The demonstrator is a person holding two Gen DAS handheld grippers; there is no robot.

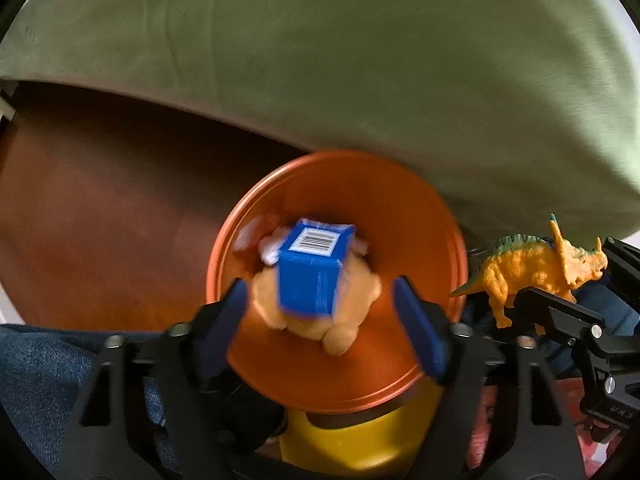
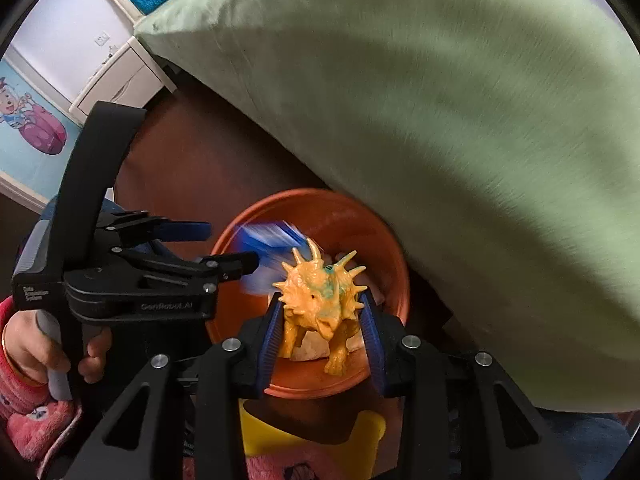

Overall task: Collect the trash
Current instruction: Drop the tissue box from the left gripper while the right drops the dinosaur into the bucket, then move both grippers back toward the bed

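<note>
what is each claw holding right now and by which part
Right claw grips the orange plastic horned dinosaur toy by its flanks. Left claw is open; the blue cardboard carton sits loose between its fingers.

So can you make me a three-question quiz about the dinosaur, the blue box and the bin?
1. Where is the blue box?
A. On the green bedcover
B. Over the orange bin's opening
C. On the floor beside the bin

2. What colour is the dinosaur?
A. Orange with green marks
B. Purple
C. All black

3. How is the right gripper?
A. Wide open and empty
B. Shut on the dinosaur
C. Shut on the blue box

Answers:
1. B: the left wrist view shows the box over the bin, between the left gripper's spread fingers, which do not touch it.
2. A: its body is orange, with green on the back and frill.
3. B: the right wrist view shows both blue pads pressed on the dinosaur's sides.
</note>
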